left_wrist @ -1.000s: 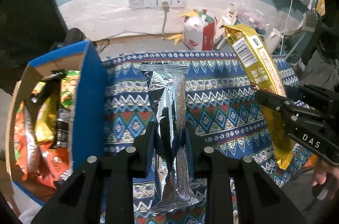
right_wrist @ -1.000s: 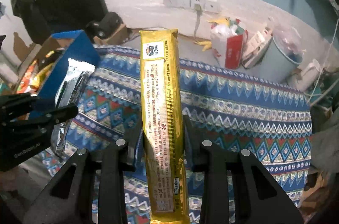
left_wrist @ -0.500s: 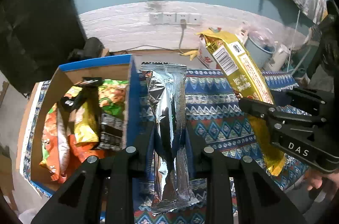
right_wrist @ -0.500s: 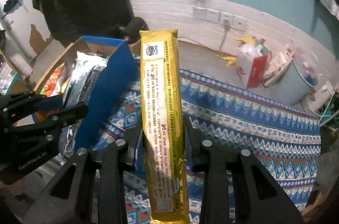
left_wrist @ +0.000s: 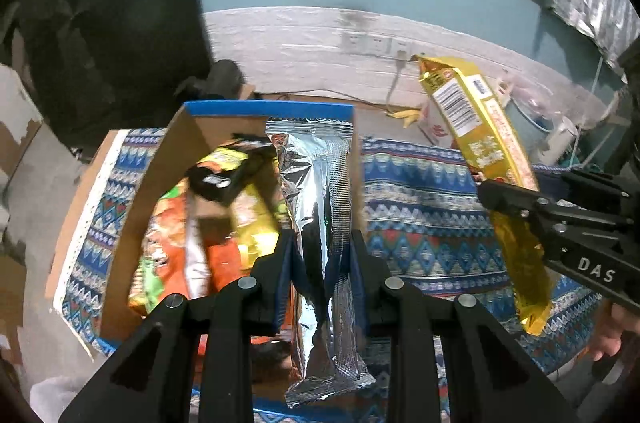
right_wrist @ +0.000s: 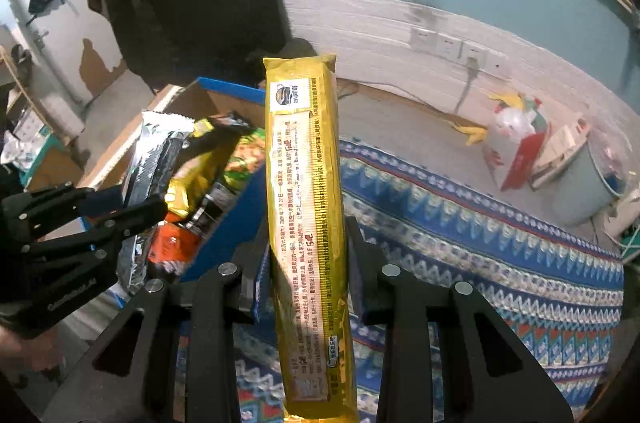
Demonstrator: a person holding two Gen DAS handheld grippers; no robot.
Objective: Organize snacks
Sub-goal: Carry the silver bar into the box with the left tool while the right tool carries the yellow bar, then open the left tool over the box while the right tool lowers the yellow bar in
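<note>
— Gripping what, relative to the cardboard box (left_wrist: 168, 159)?
— Left gripper (left_wrist: 322, 255) clamped the silver packet (left_wrist: 320, 207) above the box's right wall. Right gripper (right_wrist: 308, 255) clamped the gold packet (right_wrist: 308, 207), held right of the box over the patterned cloth (right_wrist: 480, 243).

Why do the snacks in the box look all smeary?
Left wrist view: snacks in the box smear from motion blur, while the silver pack stays sharp with glare. Right wrist view: the gold pack is crisp; the fisheye bends the wall.
</note>
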